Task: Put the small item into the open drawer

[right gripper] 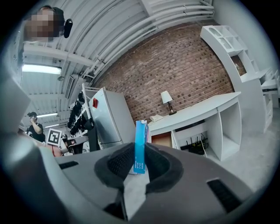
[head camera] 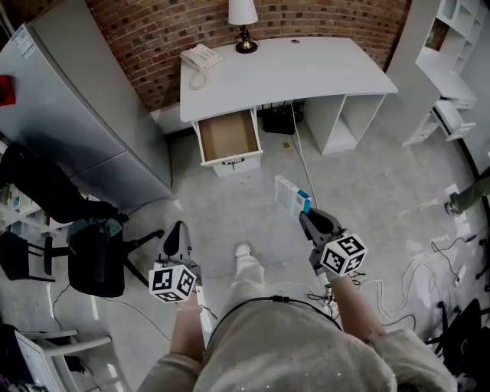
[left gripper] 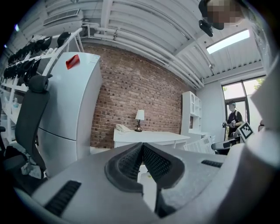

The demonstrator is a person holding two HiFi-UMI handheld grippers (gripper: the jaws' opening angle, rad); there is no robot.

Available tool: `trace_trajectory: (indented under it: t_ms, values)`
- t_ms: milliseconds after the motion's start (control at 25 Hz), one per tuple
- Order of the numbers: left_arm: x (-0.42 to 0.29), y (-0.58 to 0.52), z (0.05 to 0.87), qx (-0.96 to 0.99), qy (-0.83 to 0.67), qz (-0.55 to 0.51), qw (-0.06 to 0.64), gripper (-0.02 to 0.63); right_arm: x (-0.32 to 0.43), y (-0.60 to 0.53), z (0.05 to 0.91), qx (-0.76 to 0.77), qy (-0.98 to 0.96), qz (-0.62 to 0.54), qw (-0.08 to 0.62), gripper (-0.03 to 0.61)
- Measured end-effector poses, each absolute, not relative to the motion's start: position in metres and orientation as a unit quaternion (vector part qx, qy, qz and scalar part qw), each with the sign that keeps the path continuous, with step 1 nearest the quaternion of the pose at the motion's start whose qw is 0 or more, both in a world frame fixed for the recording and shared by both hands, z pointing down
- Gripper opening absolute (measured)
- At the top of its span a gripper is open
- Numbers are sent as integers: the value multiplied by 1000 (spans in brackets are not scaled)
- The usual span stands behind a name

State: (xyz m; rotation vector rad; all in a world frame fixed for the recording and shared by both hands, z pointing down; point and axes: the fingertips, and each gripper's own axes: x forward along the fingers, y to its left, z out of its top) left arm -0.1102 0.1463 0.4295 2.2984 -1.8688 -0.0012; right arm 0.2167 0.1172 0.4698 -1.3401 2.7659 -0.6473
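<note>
My right gripper (head camera: 308,215) is shut on a small flat box (head camera: 292,193), white with a blue end, held out above the floor. In the right gripper view the blue box (right gripper: 140,146) stands on edge between the pads, pinched from both sides. The open drawer (head camera: 228,137) sticks out from under the white desk (head camera: 306,73), ahead and left of the box, and looks empty. It shows again as the brown drawer (right gripper: 161,140) beyond the box. My left gripper (head camera: 178,233) hangs low at the left; its pads (left gripper: 131,161) meet with nothing between them.
A grey refrigerator (head camera: 84,115) stands left of the desk. A phone (head camera: 200,57) and a lamp (head camera: 243,23) sit on the desk. A black office chair (head camera: 96,256) stands at my left. Cables (head camera: 417,279) lie on the floor at right, white shelving (head camera: 452,53) beyond. Another person (left gripper: 233,120) stands far off.
</note>
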Motion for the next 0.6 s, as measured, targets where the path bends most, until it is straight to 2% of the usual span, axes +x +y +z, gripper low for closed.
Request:
trace_trajectory:
  t_ms: [600]
  values:
    - [-142,-11,452,795,-593,13,128,6,179,-13,491,-458,855,-240,-39,72]
